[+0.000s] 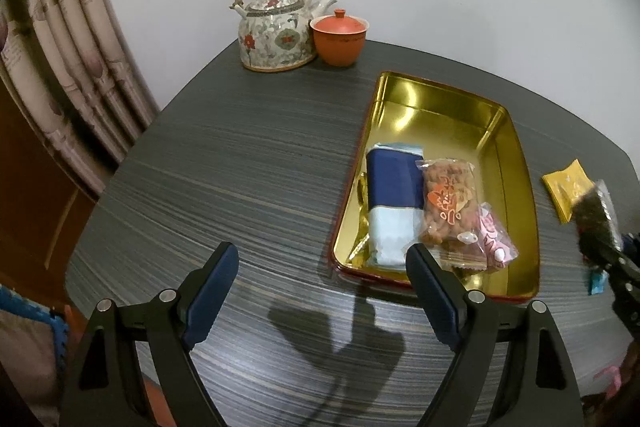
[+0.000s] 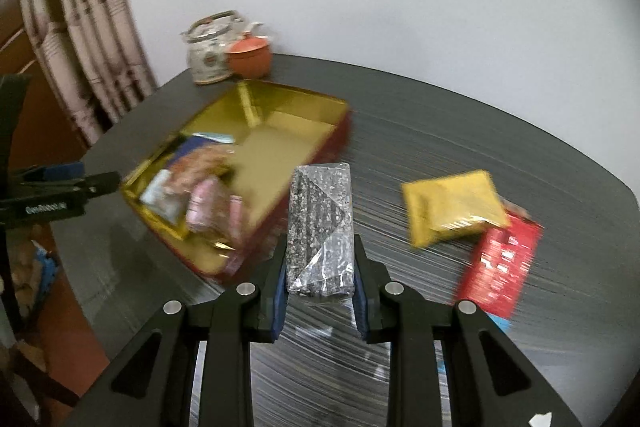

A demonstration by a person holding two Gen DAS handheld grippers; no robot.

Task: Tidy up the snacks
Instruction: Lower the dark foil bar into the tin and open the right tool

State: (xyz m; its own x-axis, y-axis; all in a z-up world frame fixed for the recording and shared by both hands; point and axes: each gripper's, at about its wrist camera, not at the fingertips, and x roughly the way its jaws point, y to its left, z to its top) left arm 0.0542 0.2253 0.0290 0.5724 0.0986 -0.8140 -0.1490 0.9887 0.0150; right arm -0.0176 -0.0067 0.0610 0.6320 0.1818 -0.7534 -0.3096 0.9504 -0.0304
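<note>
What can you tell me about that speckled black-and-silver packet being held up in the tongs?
The speckled packet is a flat, oblong snack pack in glossy, crinkly wrapping, black flecked with silver-white and creased diagonally. It stands upright, its lower end pinched between the blue pads of the right tongs, which are shut on it. It is held above the dark striped table, just beside the gold tin, touching nothing else. In the left view it shows blurred at the right edge.

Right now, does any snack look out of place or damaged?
Nothing looks damaged. A yellow packet and a red packet lie on the table, outside the gold tin. The right tool holds a speckled dark packet upright.
</note>
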